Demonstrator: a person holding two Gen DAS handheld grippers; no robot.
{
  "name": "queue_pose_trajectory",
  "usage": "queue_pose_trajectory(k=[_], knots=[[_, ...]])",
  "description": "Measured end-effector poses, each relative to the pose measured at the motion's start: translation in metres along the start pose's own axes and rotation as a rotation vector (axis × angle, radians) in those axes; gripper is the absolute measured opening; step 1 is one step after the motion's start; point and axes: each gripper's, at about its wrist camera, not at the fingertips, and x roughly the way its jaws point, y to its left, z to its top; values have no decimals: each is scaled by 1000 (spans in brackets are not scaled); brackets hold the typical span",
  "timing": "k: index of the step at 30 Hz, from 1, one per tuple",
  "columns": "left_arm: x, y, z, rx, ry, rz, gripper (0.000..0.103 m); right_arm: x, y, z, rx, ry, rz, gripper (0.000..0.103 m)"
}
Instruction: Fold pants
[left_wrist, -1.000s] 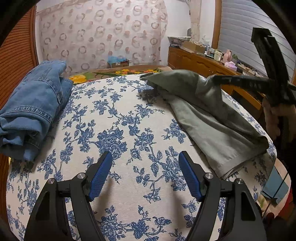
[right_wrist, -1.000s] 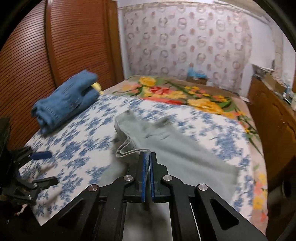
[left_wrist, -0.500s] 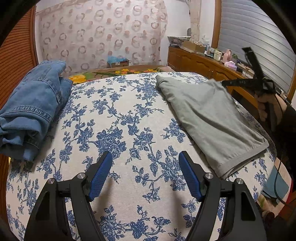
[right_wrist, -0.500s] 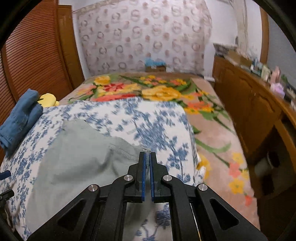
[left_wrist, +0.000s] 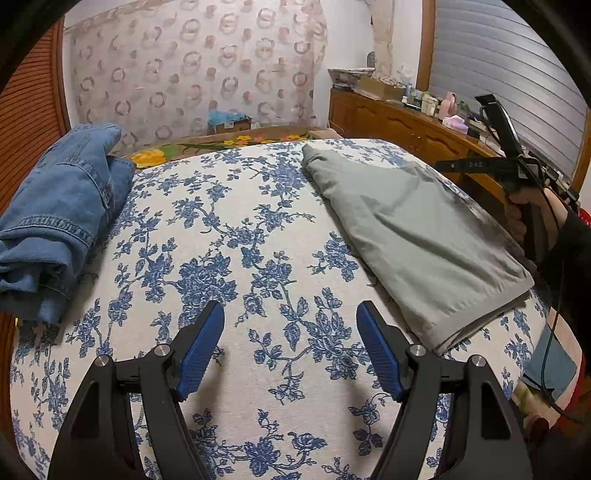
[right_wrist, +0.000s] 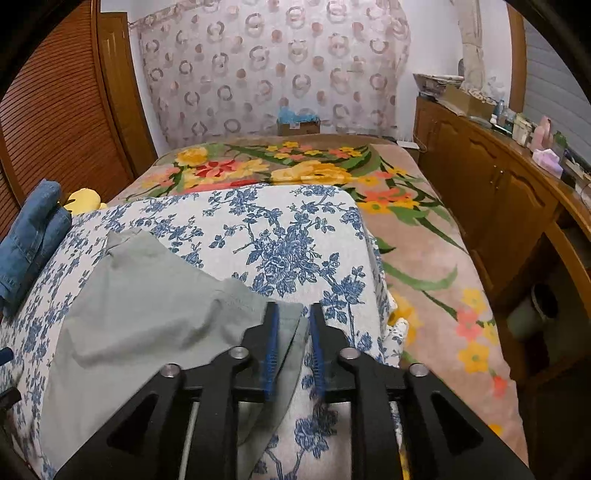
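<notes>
Grey-green pants (left_wrist: 413, 236) lie folded lengthwise on the blue-flowered cloth (left_wrist: 229, 258), at the right of the left wrist view. In the right wrist view the pants (right_wrist: 147, 306) lie at the lower left. My right gripper (right_wrist: 293, 347) has its blue pads slightly apart, with the pants' edge lying loose between them. It also shows in the left wrist view (left_wrist: 498, 162), held by a hand beyond the pants. My left gripper (left_wrist: 291, 350) is open and empty, low over the bare cloth, left of the pants' hem.
Folded blue jeans (left_wrist: 55, 221) lie at the cloth's left edge. A flowered blanket (right_wrist: 295, 170) covers the bed beyond. A wooden sideboard (right_wrist: 498, 206) with small items runs along the right. Slatted wooden doors (right_wrist: 55, 122) stand at the left.
My right gripper carried the pants' edge over to the right, laid the pants flat, and its jaws have opened a little. My left gripper has not moved.
</notes>
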Motion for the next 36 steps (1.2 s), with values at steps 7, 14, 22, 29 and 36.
queue_pose_trajectory(k=[7,14,22,29,36], knots=[[1,-9,1,18,4,-11,75,-18,7,-22,2,15,57,21],[3,-15,1,30,6,-19,75,-48,28,-49,-52,-5,77,21],[4,-22,1,40,8,-30,75,-83,31,-85,-48,-12,117,22],[7,-34,1,60,16,-52,75,-103,32,-108,-56,-22,75,29],[7,-47,3,81,17,-74,75,-114,36,-123,-46,-11,73,29]])
